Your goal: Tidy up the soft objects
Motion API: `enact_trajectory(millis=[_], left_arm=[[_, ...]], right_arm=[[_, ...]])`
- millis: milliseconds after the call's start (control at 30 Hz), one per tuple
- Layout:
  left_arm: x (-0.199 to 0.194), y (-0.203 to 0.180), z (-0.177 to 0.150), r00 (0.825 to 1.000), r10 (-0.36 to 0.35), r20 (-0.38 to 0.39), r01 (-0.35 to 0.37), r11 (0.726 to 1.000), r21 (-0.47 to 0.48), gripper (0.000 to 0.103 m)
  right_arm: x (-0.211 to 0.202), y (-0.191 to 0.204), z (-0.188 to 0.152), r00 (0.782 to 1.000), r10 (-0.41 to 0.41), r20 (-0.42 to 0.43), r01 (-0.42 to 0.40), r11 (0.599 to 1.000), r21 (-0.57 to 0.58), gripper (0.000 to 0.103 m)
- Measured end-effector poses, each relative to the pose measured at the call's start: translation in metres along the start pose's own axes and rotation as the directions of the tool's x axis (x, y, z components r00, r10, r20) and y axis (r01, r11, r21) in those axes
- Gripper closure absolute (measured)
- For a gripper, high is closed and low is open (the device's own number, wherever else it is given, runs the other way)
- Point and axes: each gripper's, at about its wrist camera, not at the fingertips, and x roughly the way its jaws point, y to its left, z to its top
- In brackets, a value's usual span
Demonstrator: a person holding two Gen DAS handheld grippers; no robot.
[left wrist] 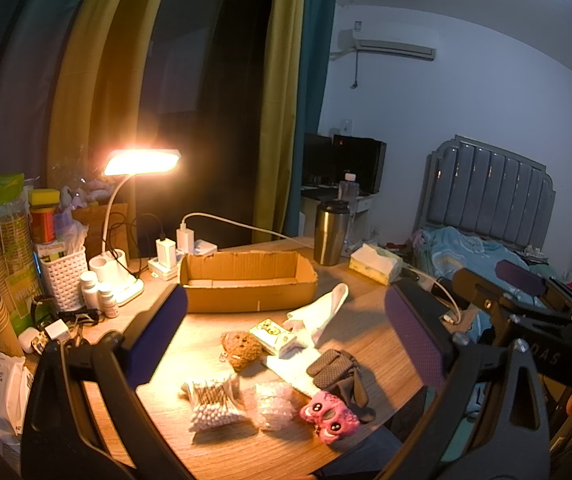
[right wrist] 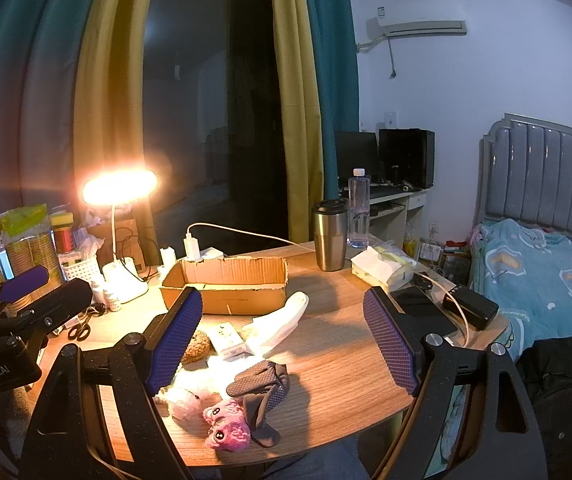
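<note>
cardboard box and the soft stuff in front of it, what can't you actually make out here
- Cardboard box: its floor is mostly hidden by the near wall in both views.
- Brown plush: in the right wrist view, partly covered by the right hand-held gripper's near finger.
- Cotton swab pack: seen only in the left wrist view.
- Small carton: print too small to read.

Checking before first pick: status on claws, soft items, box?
Both claws open, empty, above desk. Soft items loose: pink plush, brown plush, gloves. Cardboard box open, unobstructed.
</note>
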Motion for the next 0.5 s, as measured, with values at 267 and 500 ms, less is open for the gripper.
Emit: enact_trajectory(millis=[267, 500], left_arm=[[-0.0001, 0.0001, -0.0002, 1.000, -0.001, 0.000, 0.001, 1.000, 0.001, 0.003], [0.0042, -0.0007, -0.0010, 1.000, 0.006, -0.007, -0.006, 1.000, -0.016, 0.003]], right_arm=[[0.0001, 0.0002, -0.0002, 1.000, -0.001, 0.000, 0.001, 1.000, 0.000, 0.018], [0.0032, 0.0042, -0.0013, 1.000, -0.002, -0.015, 0.002, 1.000, -0.006, 0.018]])
